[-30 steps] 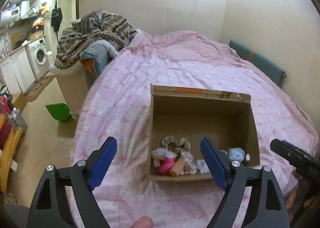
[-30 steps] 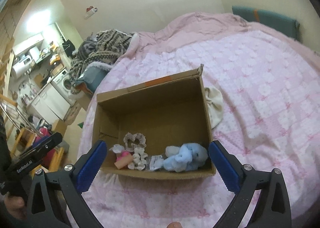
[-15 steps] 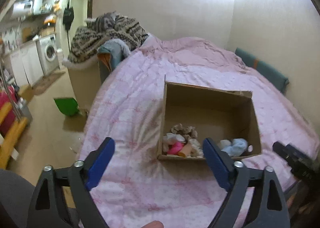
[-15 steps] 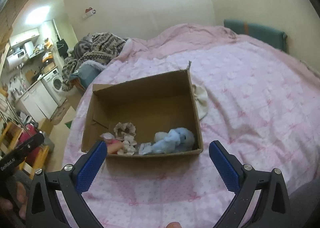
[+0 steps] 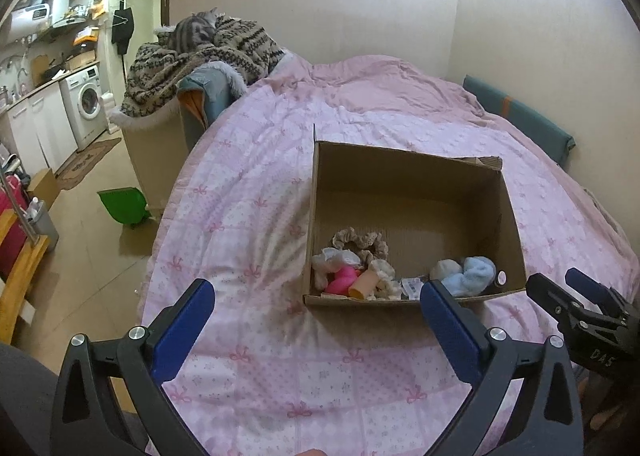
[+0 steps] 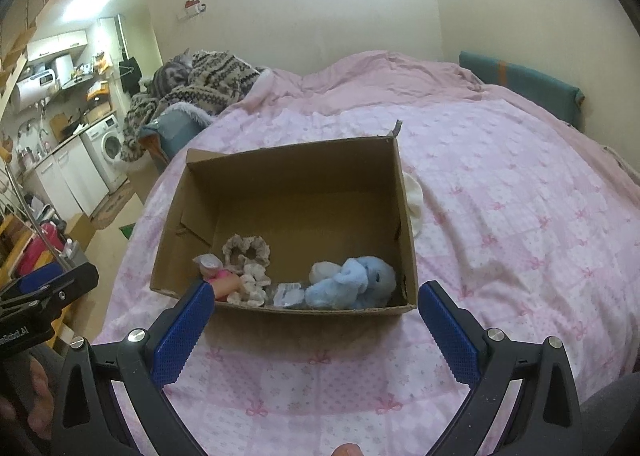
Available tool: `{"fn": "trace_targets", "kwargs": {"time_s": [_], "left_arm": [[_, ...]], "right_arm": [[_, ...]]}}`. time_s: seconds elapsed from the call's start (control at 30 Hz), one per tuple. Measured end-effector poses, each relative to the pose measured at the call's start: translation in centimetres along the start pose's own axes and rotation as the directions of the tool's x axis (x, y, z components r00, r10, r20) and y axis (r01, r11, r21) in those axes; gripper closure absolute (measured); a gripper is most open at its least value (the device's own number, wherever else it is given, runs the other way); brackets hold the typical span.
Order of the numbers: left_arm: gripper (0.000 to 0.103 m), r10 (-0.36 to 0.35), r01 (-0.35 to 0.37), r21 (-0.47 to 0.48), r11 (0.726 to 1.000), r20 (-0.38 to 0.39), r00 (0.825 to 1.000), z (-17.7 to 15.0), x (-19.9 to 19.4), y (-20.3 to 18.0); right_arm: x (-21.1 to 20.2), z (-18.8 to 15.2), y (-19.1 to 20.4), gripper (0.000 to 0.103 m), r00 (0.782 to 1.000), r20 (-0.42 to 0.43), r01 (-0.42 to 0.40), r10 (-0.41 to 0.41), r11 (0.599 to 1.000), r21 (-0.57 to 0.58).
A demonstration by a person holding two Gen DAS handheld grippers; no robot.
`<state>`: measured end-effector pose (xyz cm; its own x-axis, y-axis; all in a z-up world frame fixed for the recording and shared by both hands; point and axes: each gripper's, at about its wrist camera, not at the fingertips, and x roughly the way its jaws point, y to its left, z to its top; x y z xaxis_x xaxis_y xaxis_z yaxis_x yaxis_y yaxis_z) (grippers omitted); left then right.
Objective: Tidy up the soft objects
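An open cardboard box (image 5: 404,164) (image 6: 292,160) sits on the pink bedspread (image 5: 256,240) (image 6: 500,216). Along its near wall lie a light blue plush toy (image 5: 472,276) (image 6: 352,284), beige scrunchies (image 5: 360,242) (image 6: 246,250), a pink soft item (image 5: 340,280) (image 6: 218,278) and small white pieces. My left gripper (image 5: 318,320) hangs short of the box's near side, its jaws opening wide with nothing between them. My right gripper (image 6: 312,316) is open and empty, just in front of the box's near wall. Each gripper shows at the edge of the other's view.
A white cloth (image 6: 414,204) lies on the bed against the box's right wall. A heap of patterned blankets (image 5: 200,52) sits beyond the bed's far left corner. A green dustpan (image 5: 124,204) lies on the floor to the left. A teal cushion (image 6: 520,84) lines the right wall.
Both grippers have drawn back from the box, so it looks smaller and farther off. The left gripper's jaws have spread wider. The box's contents have not moved.
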<state>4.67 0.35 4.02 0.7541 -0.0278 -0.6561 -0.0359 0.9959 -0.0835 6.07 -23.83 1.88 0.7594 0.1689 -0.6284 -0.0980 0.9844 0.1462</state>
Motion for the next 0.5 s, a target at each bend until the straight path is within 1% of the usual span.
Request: {"fn": "trace_targets", "kwargs": {"time_s": [0.23, 0.5], "left_arm": [[0.0, -0.01, 0.01, -0.001, 1.0, -0.002, 1.0, -0.08, 0.17, -0.05], [0.0, -0.006, 0.006, 0.004, 1.0, -0.008, 1.0, -0.26, 0.26, 0.03]], "right_arm": [[0.05, 0.07, 0.14, 0.0, 1.0, 0.005, 0.008, -0.008, 1.0, -0.009], [0.15, 0.14, 0.05, 0.0, 1.0, 0.003, 0.009, -0.009, 1.0, -0.007]]}}
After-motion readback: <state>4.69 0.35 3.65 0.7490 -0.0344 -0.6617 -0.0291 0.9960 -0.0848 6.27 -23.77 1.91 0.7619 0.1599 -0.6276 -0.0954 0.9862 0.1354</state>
